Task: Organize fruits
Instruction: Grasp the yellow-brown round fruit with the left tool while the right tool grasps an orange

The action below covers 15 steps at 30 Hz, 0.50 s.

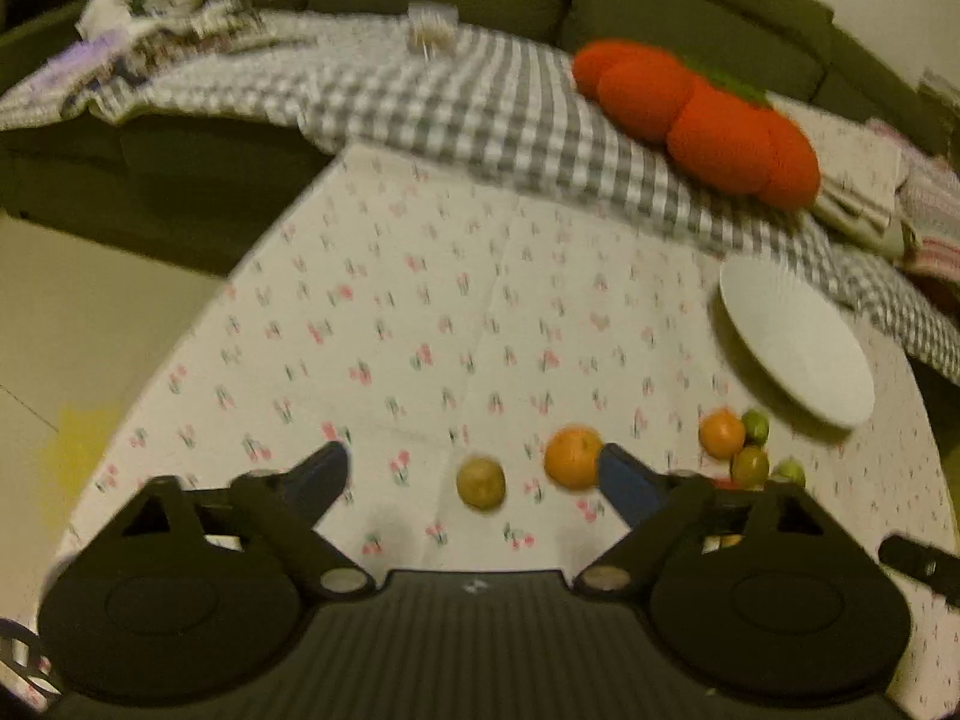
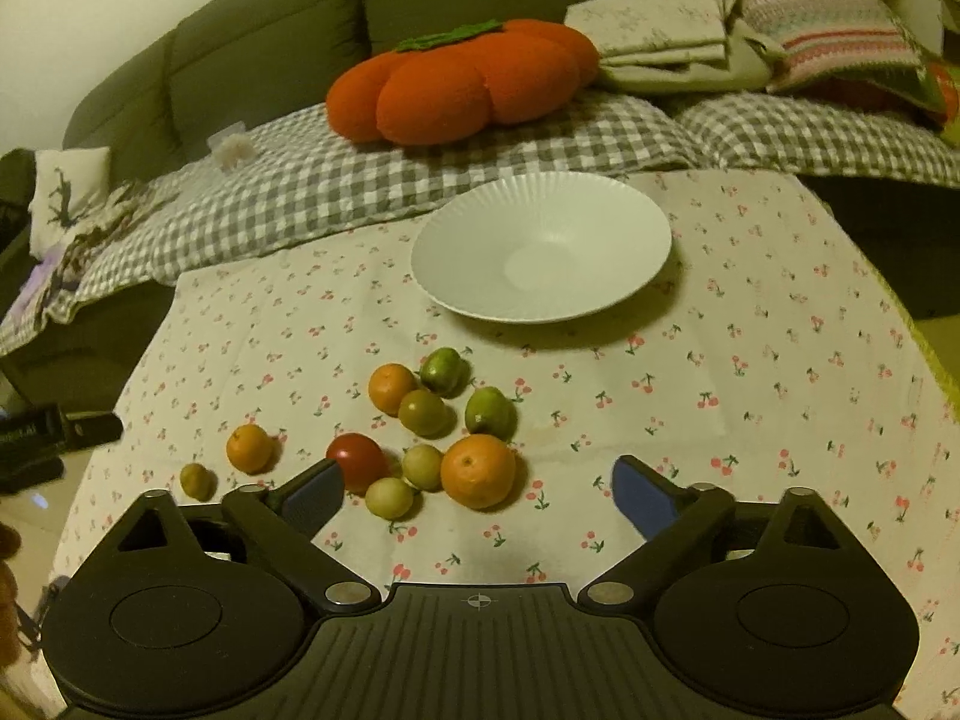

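On a cherry-print tablecloth (image 2: 750,360), small fruits (image 2: 432,438) lie scattered in front of a white plate (image 2: 540,246) with nothing on it. Both hand-held tools hover with fingers apart, gripping nothing: the right gripper (image 2: 477,495) near the cluster, the left gripper (image 1: 474,471) near an orange (image 1: 573,457) and a green fruit (image 1: 480,483). Behind, an orange pumpkin cushion (image 2: 462,78) rests on a checked blanket (image 2: 300,186).

Small oranges, green fruits and one red fruit (image 2: 356,461) lie scattered mid-table before the empty white plate (image 2: 540,246).
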Available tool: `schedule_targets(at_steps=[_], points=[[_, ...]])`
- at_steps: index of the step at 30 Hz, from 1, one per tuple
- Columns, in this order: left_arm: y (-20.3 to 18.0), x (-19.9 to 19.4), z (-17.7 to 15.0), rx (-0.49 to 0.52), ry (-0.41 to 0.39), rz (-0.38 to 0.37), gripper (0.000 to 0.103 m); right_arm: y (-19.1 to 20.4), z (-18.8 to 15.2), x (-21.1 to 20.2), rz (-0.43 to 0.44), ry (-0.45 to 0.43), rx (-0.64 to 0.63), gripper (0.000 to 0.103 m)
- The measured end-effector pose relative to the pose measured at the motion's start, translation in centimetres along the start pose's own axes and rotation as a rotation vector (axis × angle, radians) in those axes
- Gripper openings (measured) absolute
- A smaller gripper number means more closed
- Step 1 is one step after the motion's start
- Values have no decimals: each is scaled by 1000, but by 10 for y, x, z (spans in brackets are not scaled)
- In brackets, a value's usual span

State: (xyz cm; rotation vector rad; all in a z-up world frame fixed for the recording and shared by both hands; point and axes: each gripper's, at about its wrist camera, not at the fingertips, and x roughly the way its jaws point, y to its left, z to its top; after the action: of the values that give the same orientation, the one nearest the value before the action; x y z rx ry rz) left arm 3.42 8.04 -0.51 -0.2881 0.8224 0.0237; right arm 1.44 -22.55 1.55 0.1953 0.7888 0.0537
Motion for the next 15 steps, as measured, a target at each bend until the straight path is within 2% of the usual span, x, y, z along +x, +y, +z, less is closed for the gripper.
schedule_targets(at_steps=[3, 6, 10, 15], points=[[-1, 13, -6, 11, 49, 15, 71, -4, -1, 6, 7, 21, 34, 85], [-4, 21, -10, 40, 50, 54, 66, -8, -1, 11, 8, 22, 41, 85], [-5, 30, -12, 59, 66, 66, 56, -11, -2, 22, 23, 44, 51, 83], [-2, 38, -9, 63, 75, 66, 54, -12, -2, 43, 47, 75, 72, 74]])
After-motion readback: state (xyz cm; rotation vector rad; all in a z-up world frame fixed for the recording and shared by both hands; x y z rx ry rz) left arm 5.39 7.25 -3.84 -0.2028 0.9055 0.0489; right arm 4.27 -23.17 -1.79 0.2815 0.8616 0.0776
